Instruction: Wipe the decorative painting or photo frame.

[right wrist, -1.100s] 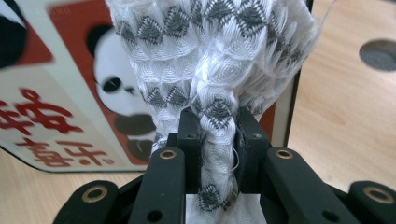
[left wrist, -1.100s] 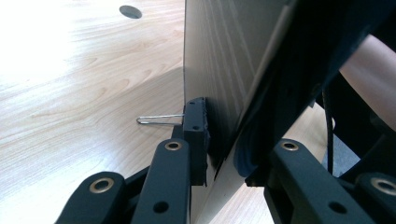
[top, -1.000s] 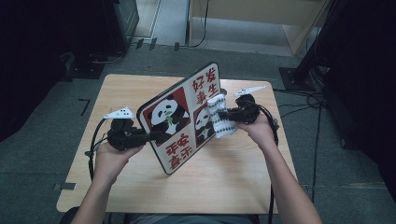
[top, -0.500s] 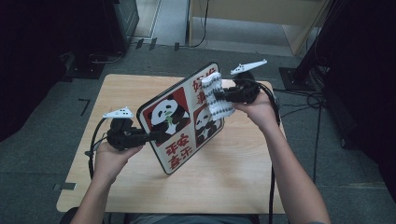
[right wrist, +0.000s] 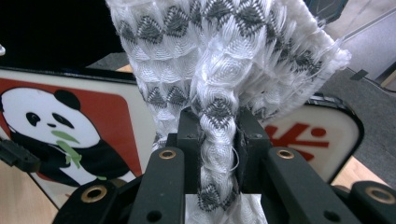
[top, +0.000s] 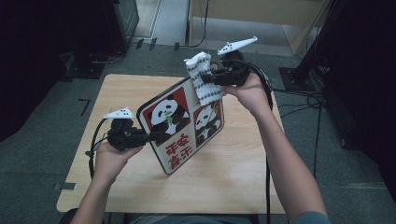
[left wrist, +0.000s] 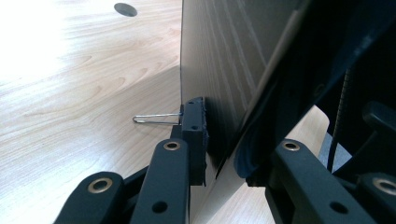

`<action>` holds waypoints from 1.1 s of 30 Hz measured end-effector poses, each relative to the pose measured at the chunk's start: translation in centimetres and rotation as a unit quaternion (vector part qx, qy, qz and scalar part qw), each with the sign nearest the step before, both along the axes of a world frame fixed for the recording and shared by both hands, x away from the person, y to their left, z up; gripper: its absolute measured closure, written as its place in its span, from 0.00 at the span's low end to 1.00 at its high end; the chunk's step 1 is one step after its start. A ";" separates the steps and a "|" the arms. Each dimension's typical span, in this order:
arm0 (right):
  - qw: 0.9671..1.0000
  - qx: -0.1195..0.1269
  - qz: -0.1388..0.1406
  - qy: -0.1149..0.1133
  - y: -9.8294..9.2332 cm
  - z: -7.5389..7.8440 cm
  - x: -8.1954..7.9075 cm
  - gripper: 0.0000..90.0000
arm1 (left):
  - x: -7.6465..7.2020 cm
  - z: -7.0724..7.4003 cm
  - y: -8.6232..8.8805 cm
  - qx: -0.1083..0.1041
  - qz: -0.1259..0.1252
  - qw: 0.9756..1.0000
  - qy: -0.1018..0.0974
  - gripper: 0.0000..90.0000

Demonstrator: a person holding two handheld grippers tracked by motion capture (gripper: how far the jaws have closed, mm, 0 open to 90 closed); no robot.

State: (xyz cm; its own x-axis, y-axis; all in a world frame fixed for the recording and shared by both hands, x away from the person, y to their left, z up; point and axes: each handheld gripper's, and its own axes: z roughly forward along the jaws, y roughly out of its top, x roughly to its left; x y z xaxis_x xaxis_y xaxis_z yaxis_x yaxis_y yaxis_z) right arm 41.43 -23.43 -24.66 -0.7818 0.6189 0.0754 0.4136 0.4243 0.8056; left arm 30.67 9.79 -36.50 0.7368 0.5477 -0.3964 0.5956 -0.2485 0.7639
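Observation:
A panda board [top: 184, 126] with red panels and Chinese characters is held tilted above the wooden table [top: 233, 172]. My left gripper [top: 156, 136] is shut on the board's left edge; in the left gripper view its pads [left wrist: 194, 135] clamp the board's wood-grain back [left wrist: 219, 70]. My right gripper [top: 209, 78] is shut on a white cloth with grey pattern [top: 201, 79], pressed against the board's upper right corner. In the right gripper view the cloth [right wrist: 219, 70] bunches between the jaws, with the panda board [right wrist: 60, 121] behind it.
The table's edges are near on all sides, with grey floor around. Cables [top: 299, 100] lie on the floor at the right. Dark equipment [top: 116, 18] stands beyond the table at the back left.
My right gripper has carried the cloth up along the board's face toward its upper right corner. The left gripper and the board have stayed about where they were.

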 end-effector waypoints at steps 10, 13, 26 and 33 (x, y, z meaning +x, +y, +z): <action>1.000 -0.008 0.002 0.005 0.5 -1.1 0.3 0.85 | 0.2 0.0 0.1 -0.004 -0.004 1.000 0.005 0.84; 1.000 -0.009 0.005 0.007 0.4 -1.4 0.2 0.85 | 0.2 0.0 0.1 -0.003 -0.004 1.000 0.004 0.84; 1.000 -0.010 0.008 0.016 0.0 -2.8 0.2 0.85 | 0.2 0.0 0.2 -0.004 -0.007 1.000 0.005 0.84; 1.000 -0.009 0.007 0.022 -0.3 -3.7 0.2 0.85 | 0.2 0.0 0.2 -0.005 -0.007 1.000 0.006 0.84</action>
